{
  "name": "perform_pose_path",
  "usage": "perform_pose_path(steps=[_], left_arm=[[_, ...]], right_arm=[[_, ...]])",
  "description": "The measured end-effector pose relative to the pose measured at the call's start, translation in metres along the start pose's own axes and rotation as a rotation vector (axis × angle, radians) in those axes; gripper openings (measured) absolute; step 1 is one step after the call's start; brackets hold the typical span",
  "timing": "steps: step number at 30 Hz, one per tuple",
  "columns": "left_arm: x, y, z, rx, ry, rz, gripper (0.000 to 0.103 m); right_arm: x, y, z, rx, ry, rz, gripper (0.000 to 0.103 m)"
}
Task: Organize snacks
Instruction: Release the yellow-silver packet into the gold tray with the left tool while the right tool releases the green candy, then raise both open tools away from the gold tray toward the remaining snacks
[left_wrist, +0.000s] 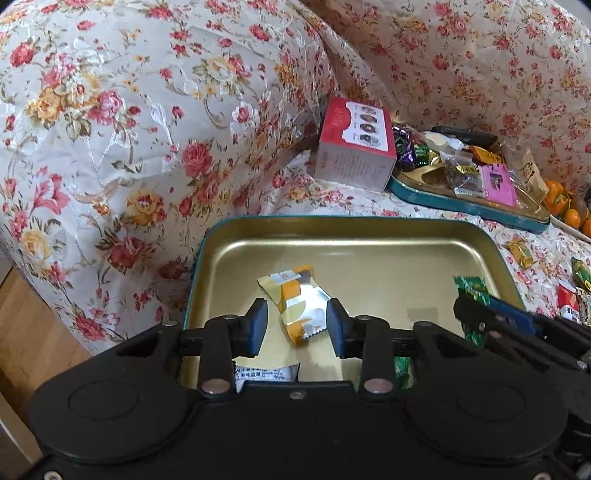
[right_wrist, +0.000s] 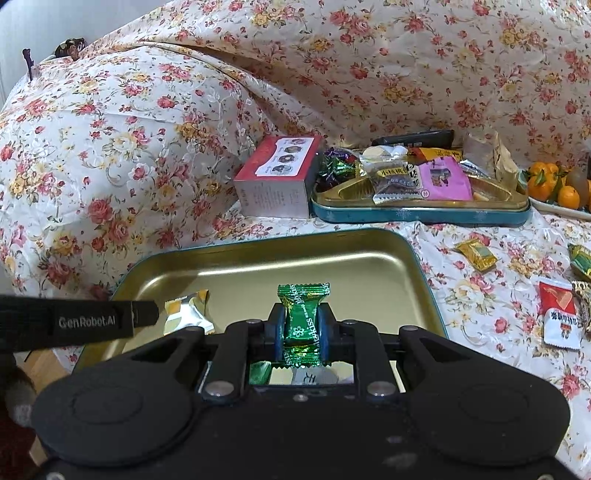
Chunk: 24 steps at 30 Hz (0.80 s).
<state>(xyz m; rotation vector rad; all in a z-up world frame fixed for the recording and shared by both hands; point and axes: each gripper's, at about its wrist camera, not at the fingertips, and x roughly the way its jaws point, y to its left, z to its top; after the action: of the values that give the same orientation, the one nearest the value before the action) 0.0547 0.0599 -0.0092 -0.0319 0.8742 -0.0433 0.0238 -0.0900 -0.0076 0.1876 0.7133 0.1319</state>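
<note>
A gold tin tray (left_wrist: 369, 236) with a teal rim lies on the floral cloth in front of me; it also shows in the right wrist view (right_wrist: 258, 258). My left gripper (left_wrist: 297, 326) is open over the tray, its blue pads on either side of a yellow-and-silver candy (left_wrist: 295, 301) that lies on the tray floor. My right gripper (right_wrist: 301, 328) is shut on a green candy (right_wrist: 303, 317) and holds it above the tray; it shows at the right of the left wrist view (left_wrist: 471, 299). The yellow candy shows in the right wrist view (right_wrist: 186, 310).
A red and grey box (right_wrist: 277, 177) stands behind the tray beside a second teal tin (right_wrist: 421, 214) heaped with several snacks. Loose wrapped candies (right_wrist: 476, 253) and a red packet (right_wrist: 559, 314) lie on the cloth at right. Oranges (right_wrist: 546, 184) sit far right.
</note>
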Motion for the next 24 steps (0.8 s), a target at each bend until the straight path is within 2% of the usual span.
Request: perform_pose_path(steps=[1, 3, 4, 14, 24], left_arm=[[0.001, 0.0, 0.0, -0.003, 0.005, 0.0, 0.044], [0.002, 0.001, 0.0, -0.006, 0.011, 0.003, 0.044], [0.002, 0.001, 0.0, -0.006, 0.013, 0.004, 0.044], [0.005, -0.001, 0.0, -0.003, 0.033, 0.008, 0.044], [-0.001, -0.005, 0.0, 0.006, 0.021, 0.01, 0.044]], right_arm=[[-0.001, 0.0, 0.0, -0.002, -0.003, 0.001, 0.021], [-0.002, -0.001, 0.002, 0.002, -0.018, -0.002, 0.031], [-0.003, -0.001, 0.002, 0.002, -0.021, -0.003, 0.032], [-0.009, -0.003, -0.003, 0.01, -0.011, -0.004, 0.032], [-0.022, -0.004, -0.006, 0.013, -0.026, -0.004, 0.032]])
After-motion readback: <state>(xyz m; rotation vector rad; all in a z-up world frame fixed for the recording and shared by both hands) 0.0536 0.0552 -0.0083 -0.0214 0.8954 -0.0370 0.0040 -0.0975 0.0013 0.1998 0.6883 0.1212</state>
